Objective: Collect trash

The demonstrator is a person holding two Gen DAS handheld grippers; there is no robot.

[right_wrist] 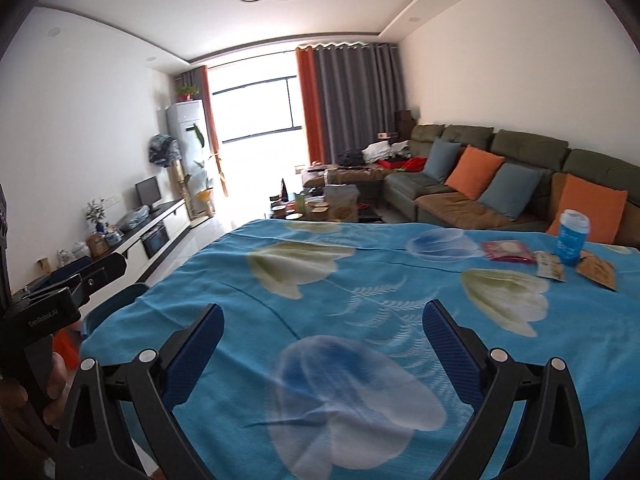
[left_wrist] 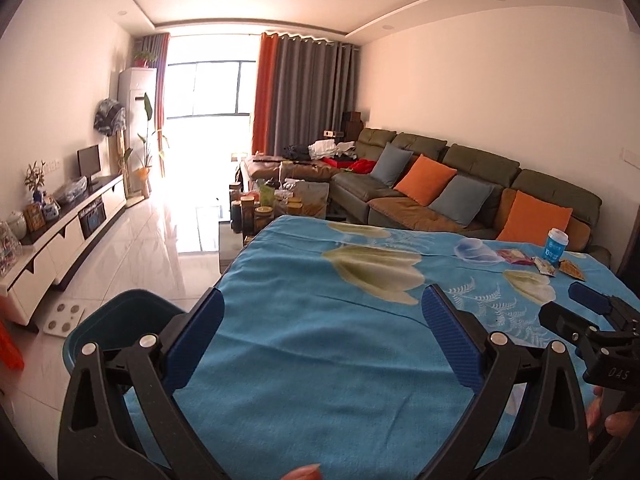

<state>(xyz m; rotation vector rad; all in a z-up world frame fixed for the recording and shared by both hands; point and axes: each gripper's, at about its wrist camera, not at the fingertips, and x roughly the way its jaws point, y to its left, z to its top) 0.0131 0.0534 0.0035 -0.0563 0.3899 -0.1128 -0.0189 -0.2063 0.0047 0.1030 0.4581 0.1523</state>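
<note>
Trash lies at the far right of the blue flowered tablecloth: a blue paper cup standing upright, a red wrapper, a small snack packet and an orange-brown packet. They also show in the left wrist view: the cup, red wrapper, snack packet and orange-brown packet. A dark teal bin stands beside the table's left edge. My left gripper is open and empty over the near left of the cloth. My right gripper is open and empty over the near middle, well short of the trash.
A green sofa with orange and blue cushions runs behind the table on the right. A cluttered coffee table stands beyond the far edge. A white TV cabinet lines the left wall. A white scale lies on the tiled floor.
</note>
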